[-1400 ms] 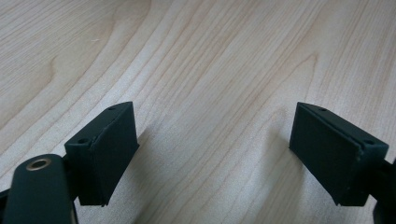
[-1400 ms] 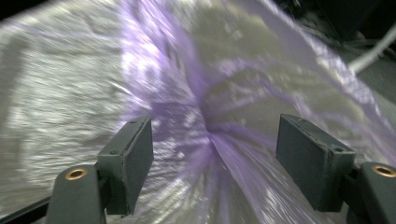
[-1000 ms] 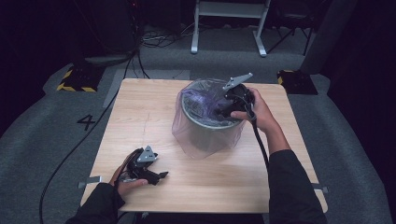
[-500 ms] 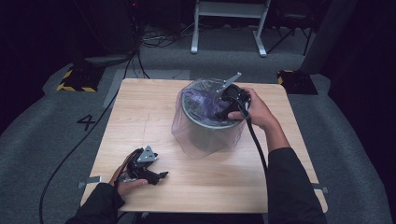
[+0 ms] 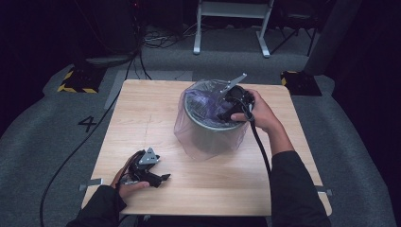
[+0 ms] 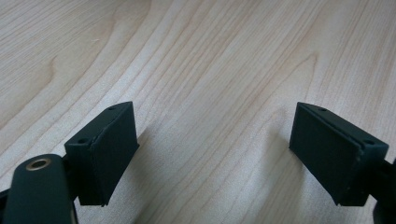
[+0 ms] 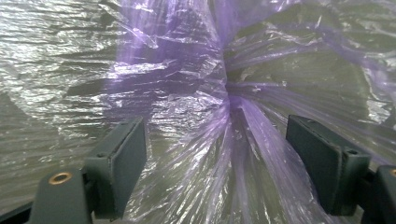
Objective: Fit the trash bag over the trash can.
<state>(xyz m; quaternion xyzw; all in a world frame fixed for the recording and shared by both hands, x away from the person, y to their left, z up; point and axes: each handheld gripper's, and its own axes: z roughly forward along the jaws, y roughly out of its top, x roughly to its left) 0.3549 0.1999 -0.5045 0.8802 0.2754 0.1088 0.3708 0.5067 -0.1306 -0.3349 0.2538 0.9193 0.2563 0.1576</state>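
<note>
A light wooden table (image 5: pixel 142 109) stands on grey carpet, and on its far middle part sits a round metal bin (image 5: pixel 210 135) lined with a thin purple plastic bag (image 5: pixel 189 130), whose top is folded down over the outside of the bin wall. The person's right hand (image 5: pixel 262 113) reaches over the bin's right rim and holds the right gripper (image 5: pixel 226 111) pointed down into the opening. In the right gripper view its jaws stand wide apart and have just been opening; a gathered, crinkled fold of the bag (image 7: pixel 233 140) runs up between them, and neither pad presses on it. The left hand (image 5: pixel 125 177) rests on the table near its front left corner, well apart from the bin, with the left gripper (image 5: pixel 158 178) lying low over the wood. In the left gripper view its jaws are spread wide, with bare table (image 6: pixel 210 93) between them and nothing held.
</note>
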